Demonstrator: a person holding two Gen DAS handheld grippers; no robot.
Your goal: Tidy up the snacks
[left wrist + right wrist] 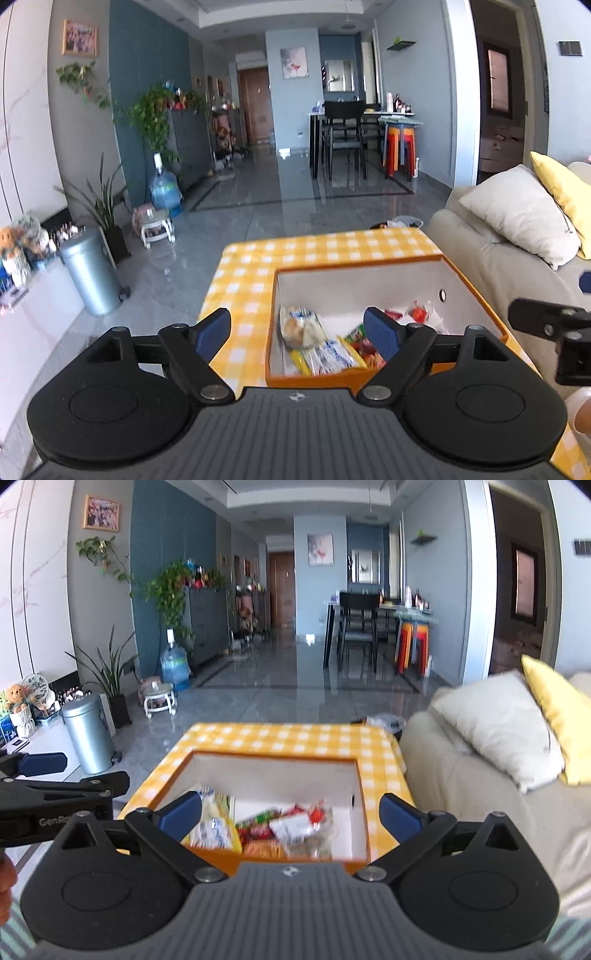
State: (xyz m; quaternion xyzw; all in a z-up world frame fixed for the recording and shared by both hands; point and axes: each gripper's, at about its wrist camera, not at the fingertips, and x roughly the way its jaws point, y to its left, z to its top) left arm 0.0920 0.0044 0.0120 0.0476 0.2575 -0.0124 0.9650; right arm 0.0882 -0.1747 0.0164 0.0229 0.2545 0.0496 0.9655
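Note:
An orange box with a white inside [354, 280] [273, 771] sits on a yellow checked tablecloth [243, 273] [277, 738]. Several wrapped snacks lie in it: a clear bread packet [301, 328], a white-blue packet on yellow [328, 356] [212, 830], red and green packets [365, 345] [291, 821]. My left gripper [297, 332] is open and empty, held above the box's near left edge. My right gripper [290, 812] is open and empty above the box's near edge. Each gripper shows at the edge of the other's view.
A cream sofa [491, 258] [472, 771] with white and yellow cushions stands right of the table. A metal bin [90, 273] [88, 734], plants and a water bottle [166, 188] stand at the left. A dining table with chairs [347, 136] is far back.

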